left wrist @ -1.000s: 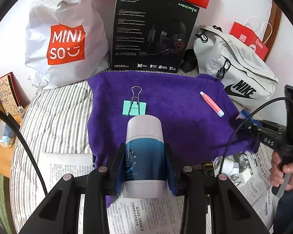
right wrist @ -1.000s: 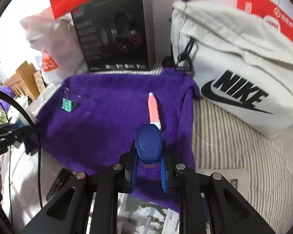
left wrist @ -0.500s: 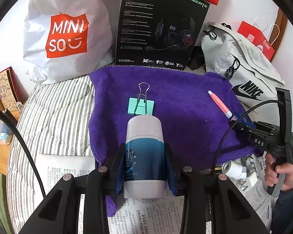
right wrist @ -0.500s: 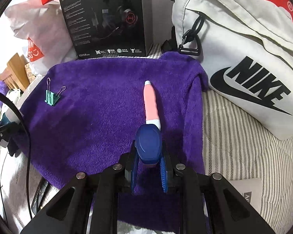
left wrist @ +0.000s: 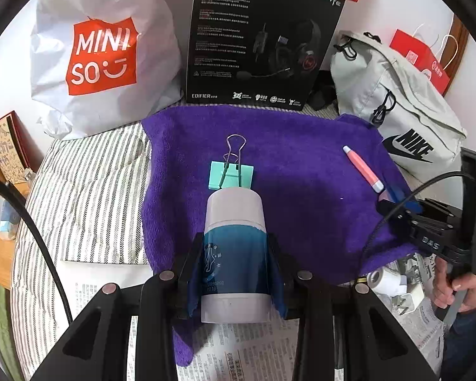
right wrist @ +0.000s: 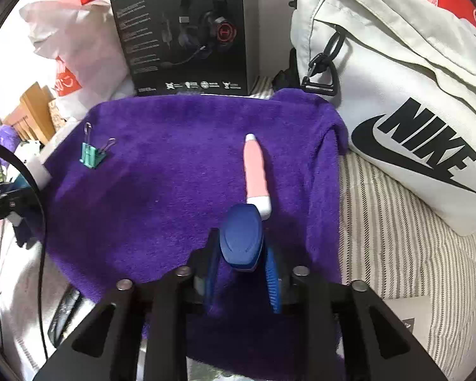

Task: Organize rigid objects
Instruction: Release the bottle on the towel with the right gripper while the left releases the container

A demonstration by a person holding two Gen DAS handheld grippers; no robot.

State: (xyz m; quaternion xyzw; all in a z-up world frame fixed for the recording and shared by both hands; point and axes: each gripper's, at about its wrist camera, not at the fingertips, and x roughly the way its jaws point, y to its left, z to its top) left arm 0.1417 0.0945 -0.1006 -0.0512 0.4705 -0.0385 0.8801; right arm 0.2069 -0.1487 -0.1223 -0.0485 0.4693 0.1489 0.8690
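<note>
Striped bedding [left wrist: 92,190] is covered by a purple towel [left wrist: 301,165], on which a green binder clip [left wrist: 231,174] and a pink pen [left wrist: 361,168] are laid well apart. A white and blue bottle [left wrist: 234,254] is clamped in the left gripper [left wrist: 234,266] above the towel's near edge. The right gripper [right wrist: 241,266] is being opened around a blue object [right wrist: 242,241], just beside the pen's near end.

Blue-white bottle [left wrist: 234,254], pink pen [right wrist: 255,171] on towel
</note>
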